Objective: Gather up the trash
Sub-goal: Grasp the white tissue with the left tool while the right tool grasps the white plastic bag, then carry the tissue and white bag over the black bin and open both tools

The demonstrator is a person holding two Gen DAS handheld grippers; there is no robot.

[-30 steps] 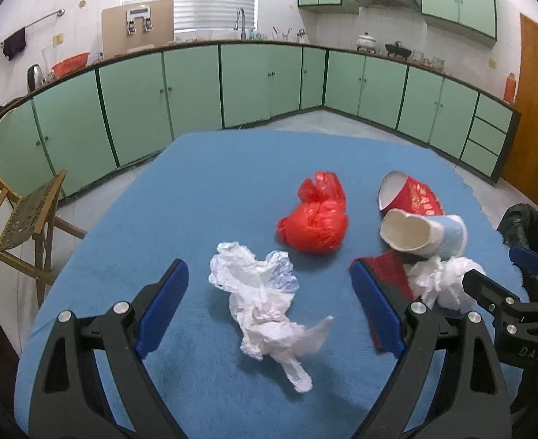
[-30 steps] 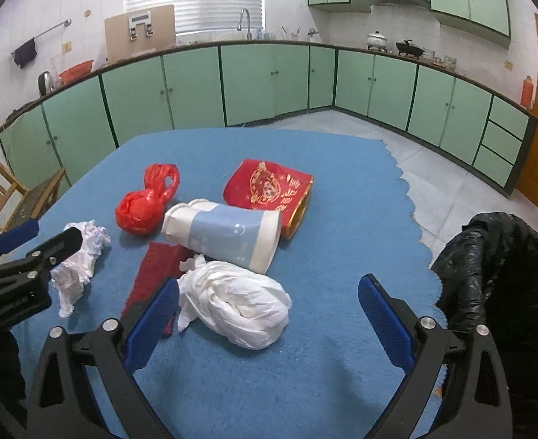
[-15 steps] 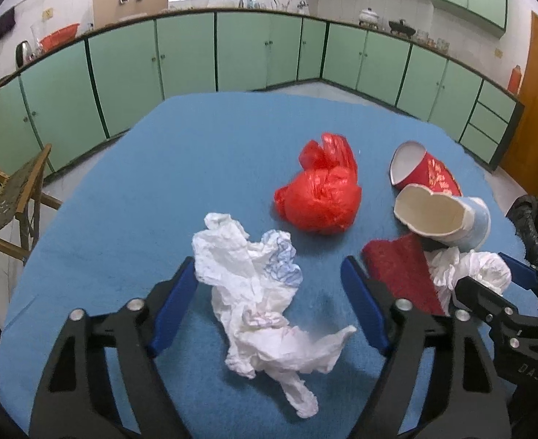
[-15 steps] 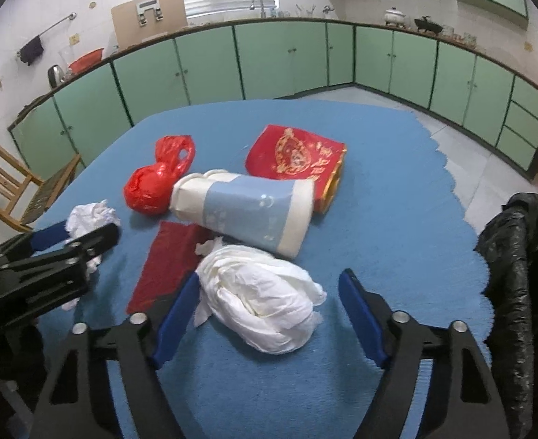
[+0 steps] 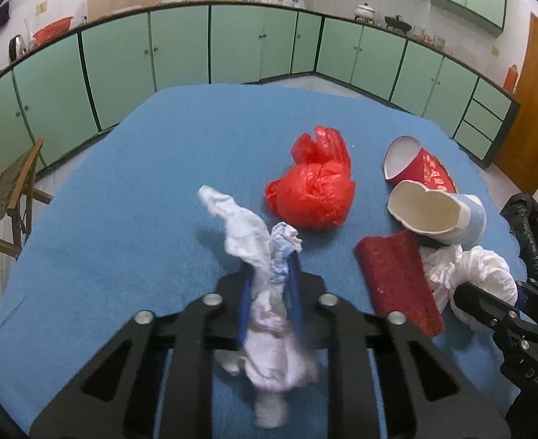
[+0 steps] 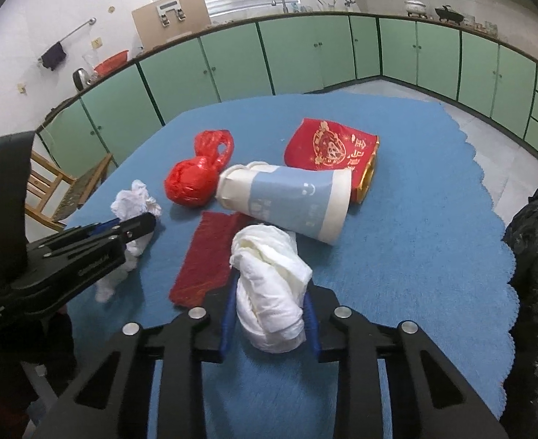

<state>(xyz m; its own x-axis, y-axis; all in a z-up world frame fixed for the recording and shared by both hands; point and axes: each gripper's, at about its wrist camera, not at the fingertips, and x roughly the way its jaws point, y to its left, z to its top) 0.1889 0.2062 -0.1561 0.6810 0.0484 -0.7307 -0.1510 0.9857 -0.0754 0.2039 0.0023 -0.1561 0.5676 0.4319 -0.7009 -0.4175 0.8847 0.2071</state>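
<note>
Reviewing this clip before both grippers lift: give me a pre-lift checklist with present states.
1. Left gripper closed on the crumpled tissue, jaws just closing: ok.
2. Right gripper closed on the white paper wad, jaws just closing: ok.
3. Wad clear of the blue paper cup: cannot tell.
4. Wad clear of the red paper strip: cannot tell.
5. Black trash bag mouth open: cannot tell.

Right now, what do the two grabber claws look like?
Both look alike. The left gripper and right gripper have black angular frames with cut-out holes, round silver bolts at the joints, and flat blue pads inside the fingers. Small raised lettering marks the side of each; no cables show.
</note>
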